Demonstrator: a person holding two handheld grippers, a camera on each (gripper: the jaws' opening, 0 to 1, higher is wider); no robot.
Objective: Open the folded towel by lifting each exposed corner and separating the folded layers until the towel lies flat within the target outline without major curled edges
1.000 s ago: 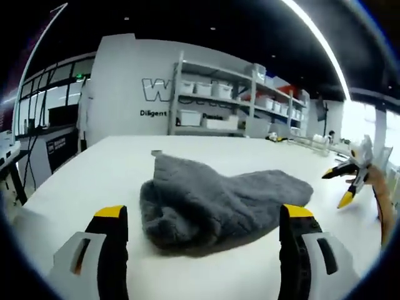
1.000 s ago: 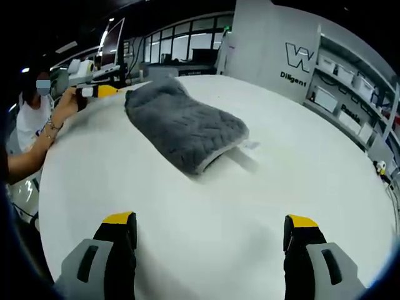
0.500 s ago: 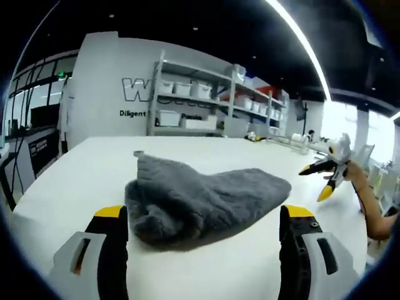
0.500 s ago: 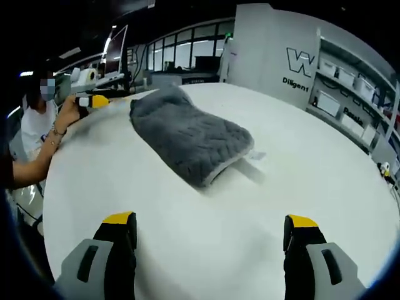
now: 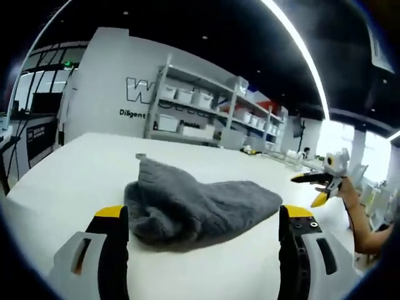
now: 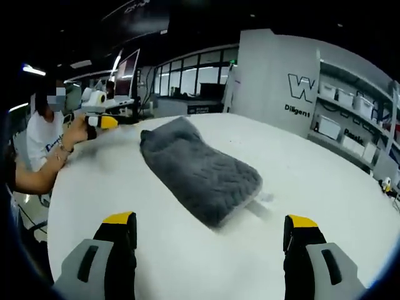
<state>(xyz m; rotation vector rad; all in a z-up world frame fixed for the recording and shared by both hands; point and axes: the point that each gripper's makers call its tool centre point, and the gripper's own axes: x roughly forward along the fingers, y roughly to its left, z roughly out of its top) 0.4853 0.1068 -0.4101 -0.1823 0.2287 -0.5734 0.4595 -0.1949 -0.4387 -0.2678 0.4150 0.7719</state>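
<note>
On the white round-edged table (image 6: 325,187) the folded grey quilted plush towel (image 6: 200,172) sits untouched, still a thick bundle; no target outline visible on the surface. Left gripper view: left gripper (image 5: 203,215) has yellow-tipped jaws spread wide, nothing between them, towel (image 5: 194,206) dead ahead at 12 o'clock, just beyond the tips; its rounded bulky fold faces this side at about 11. Right gripper view: right gripper (image 6: 209,228) is likewise wide open and empty, towel at 12, its near short end with the paler edge closest, a small white tag (image 6: 265,197) poking out at about 1 o'clock. Each gripper shows in the other's view, held off the table edge, well apart from the cloth. Judgement: step is the approach, nothing unfolded yet. Right side has the better entry, since that near end looks like the exposed layer edge. I'd come in low, pinch only the top layer at a corner, lift and peel away from the fold, and use left to pin the bulky end so the bundle doesn't drag. Risk: grabbing all layers and just sliding it.
</note>
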